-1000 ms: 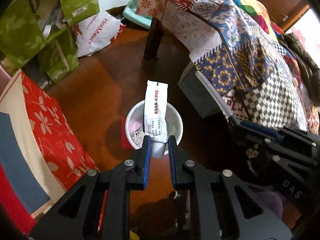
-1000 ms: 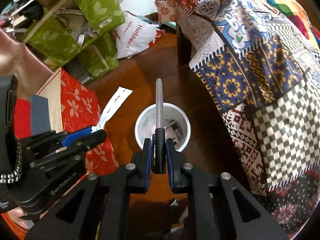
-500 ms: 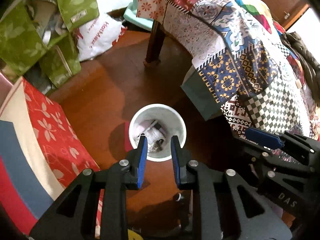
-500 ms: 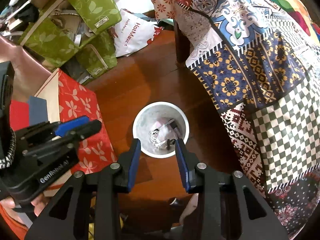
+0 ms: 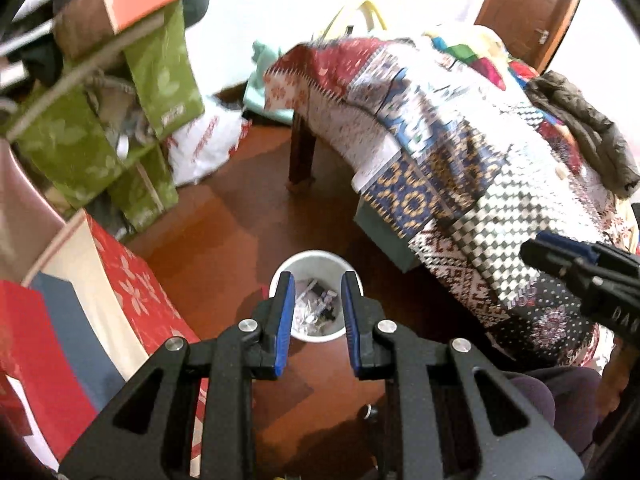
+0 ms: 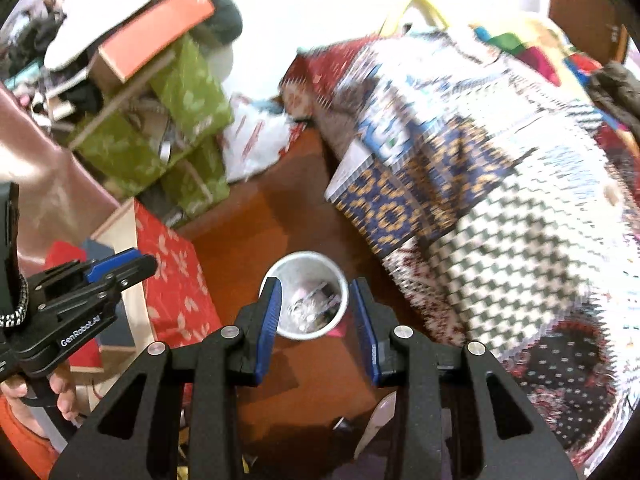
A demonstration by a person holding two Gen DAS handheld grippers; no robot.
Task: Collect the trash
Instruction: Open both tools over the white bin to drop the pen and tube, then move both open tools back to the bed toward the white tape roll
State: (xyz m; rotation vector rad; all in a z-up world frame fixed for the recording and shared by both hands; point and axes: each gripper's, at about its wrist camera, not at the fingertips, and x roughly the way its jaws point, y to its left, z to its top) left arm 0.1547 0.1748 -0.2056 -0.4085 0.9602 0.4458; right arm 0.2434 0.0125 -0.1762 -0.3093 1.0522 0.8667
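Note:
A small white trash bin (image 5: 308,263) stands on the brown wooden floor and holds a heap of wrappers and other trash (image 5: 316,307). It also shows in the right wrist view (image 6: 305,264). My left gripper (image 5: 317,280) is open and empty, held well above the bin. My right gripper (image 6: 316,285) is open and empty, also above the bin. The right gripper shows at the right edge of the left wrist view (image 5: 538,249); the left gripper shows at the left of the right wrist view (image 6: 132,262).
A table under a patchwork cloth (image 5: 460,152) stands to the right, with a grey box (image 5: 380,232) beneath it. Green bags (image 5: 100,128), a white plastic bag (image 5: 204,148) and a red floral box (image 5: 128,280) crowd the left. A door (image 5: 528,4) is far right.
A second ago my left gripper held a white wrapper and my right a grey stick above the bin. Both opened and dropped them into it. Both grippers have since risen and tilted up.

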